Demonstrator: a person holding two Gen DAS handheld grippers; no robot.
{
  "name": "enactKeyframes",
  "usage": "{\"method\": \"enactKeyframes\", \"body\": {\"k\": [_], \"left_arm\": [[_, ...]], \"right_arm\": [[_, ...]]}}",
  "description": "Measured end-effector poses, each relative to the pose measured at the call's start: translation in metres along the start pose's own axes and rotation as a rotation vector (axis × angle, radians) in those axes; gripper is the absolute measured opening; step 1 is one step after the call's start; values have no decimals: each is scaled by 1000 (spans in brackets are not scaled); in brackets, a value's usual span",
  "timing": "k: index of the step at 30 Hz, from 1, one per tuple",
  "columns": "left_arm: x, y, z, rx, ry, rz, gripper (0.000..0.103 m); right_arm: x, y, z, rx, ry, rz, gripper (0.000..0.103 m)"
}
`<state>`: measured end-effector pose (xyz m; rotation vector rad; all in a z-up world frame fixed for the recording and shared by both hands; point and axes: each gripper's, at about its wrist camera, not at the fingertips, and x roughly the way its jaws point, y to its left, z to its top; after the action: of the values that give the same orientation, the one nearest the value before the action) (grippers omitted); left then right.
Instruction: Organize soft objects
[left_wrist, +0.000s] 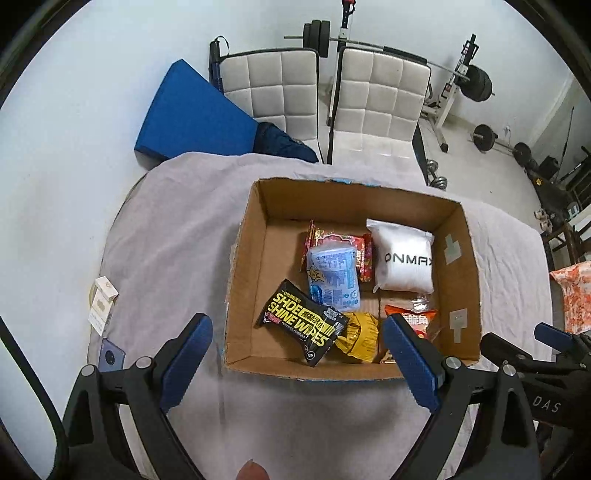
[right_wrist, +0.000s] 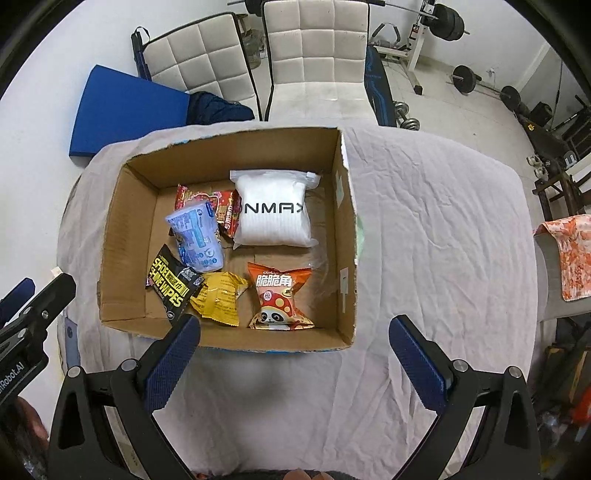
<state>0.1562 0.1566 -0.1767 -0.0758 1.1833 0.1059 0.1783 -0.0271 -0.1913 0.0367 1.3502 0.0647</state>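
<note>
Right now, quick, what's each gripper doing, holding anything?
Left gripper: open, nothing between its fingers, above the cardboard box's near wall.
Right gripper: open, holding nothing.

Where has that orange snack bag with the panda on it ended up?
The orange panda snack bag lies inside the cardboard box, at its near edge in the right wrist view, beside the yellow packet and in front of the white pouch.

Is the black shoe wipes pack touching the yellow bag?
Touching: the right wrist view shows the shoe wipes pack lying over the yellow bag's edge.
</note>
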Motion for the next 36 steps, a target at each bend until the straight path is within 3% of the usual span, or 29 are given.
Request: {"method": "enactKeyframes", "body": {"k": [4, 9, 20, 36], "left_arm": [[-21, 0, 0, -10, -33, -7, 103], [-64, -6, -7, -22, -107, -23, 103], [-157, -19, -32, -13, -168, -21, 103], [-213, -15, -47, -6, -231, 5, 103]], "right_arm": [[-28, -4, -5, 7, -41, 17, 103], [-78, -6, -20, 1, -119, 21, 103], [-177, -8, -66, -38, -231, 35, 103], [-232, -7, -89, -61, -306, 23, 103]]}}
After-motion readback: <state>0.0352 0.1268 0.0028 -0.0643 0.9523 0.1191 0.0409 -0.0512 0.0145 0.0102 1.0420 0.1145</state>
